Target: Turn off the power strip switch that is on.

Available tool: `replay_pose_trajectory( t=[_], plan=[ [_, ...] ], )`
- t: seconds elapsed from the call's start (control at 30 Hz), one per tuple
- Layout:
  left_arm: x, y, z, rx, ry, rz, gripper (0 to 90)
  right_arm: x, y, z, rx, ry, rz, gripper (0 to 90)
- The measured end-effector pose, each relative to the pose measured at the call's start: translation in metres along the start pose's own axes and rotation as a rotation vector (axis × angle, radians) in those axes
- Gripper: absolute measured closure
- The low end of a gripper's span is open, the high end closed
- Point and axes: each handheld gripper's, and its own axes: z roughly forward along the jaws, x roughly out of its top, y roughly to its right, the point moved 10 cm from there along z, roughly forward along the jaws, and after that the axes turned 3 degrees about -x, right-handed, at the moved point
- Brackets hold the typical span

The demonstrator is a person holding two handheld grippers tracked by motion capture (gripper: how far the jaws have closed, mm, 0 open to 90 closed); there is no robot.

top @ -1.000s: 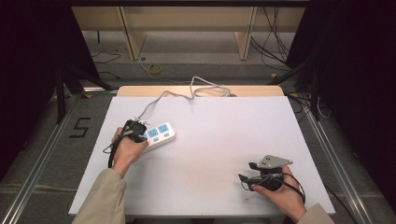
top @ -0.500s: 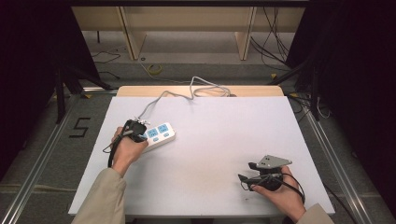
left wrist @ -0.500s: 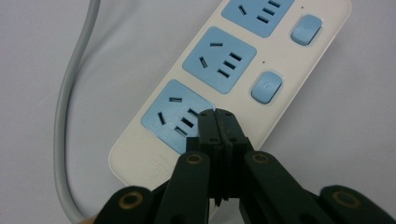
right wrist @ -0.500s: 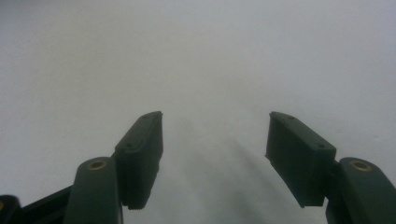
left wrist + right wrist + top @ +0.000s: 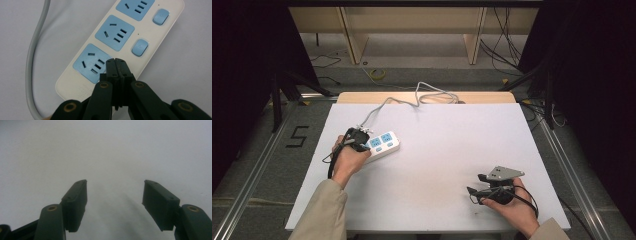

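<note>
White surface [image 5: 452, 150] carries the power strip [image 5: 382, 144] at nine o'clock; left gripper [image 5: 116, 62], fingers clenched empty, tips over its nearest blue socket. Right gripper [image 5: 113, 200] fingers released at five o'clock. Floor marking [image 5: 297, 136] reads "5".

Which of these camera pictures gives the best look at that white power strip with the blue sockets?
The left gripper view: the power strip shows close up, with three blue sockets, two blue buttons and its grey cable clear. The high view shows it small, at the table's left beside the left gripper. The right gripper view faces bare tabletop.
</note>
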Motion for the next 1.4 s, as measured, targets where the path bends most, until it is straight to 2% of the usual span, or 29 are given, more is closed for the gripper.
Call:
replay_pose_trajectory(
  t=[0.2,0.4,0.47,0.67,0.87,0.97,1.4],
  plan=[
    [0.0001,0.0011,0.0002,0.004,-0.006,0.006,89.8,0.0001,-0.0002,-0.0001,0.0,0.001,-0.001,37.2],
    [-0.0002,0.0002,0.0001,-0.002,-0.007,-0.005,89.8,0.0002,0.0001,-0.0003,0.0,0.002,-0.001,37.1],
    [-0.0023,-0.0047,0.0002,0.044,-0.028,0.02,89.9,0.0002,-0.0001,-0.0004,0.001,0.002,-0.002,37.1],
    [-0.0029,-0.0055,-0.0002,0.021,-0.016,0.007,89.9,0.0005,0.0,-0.0004,0.001,0.005,-0.002,37.1],
    [-0.0018,-0.0007,-0.0011,-0.008,-0.018,0.005,89.9,0.0007,-0.0003,-0.0002,0.003,0.004,-0.001,37.2],
    [-0.0019,-0.0008,-0.0009,-0.02,-0.011,-0.014,89.8,0.0007,-0.0001,-0.0005,0.003,0.005,-0.003,37.1],
    [-0.002,-0.0009,-0.0007,-0.02,-0.013,-0.008,89.9,0.0006,-0.0009,-0.0003,0.004,0.003,-0.002,37.1]
  ],
)
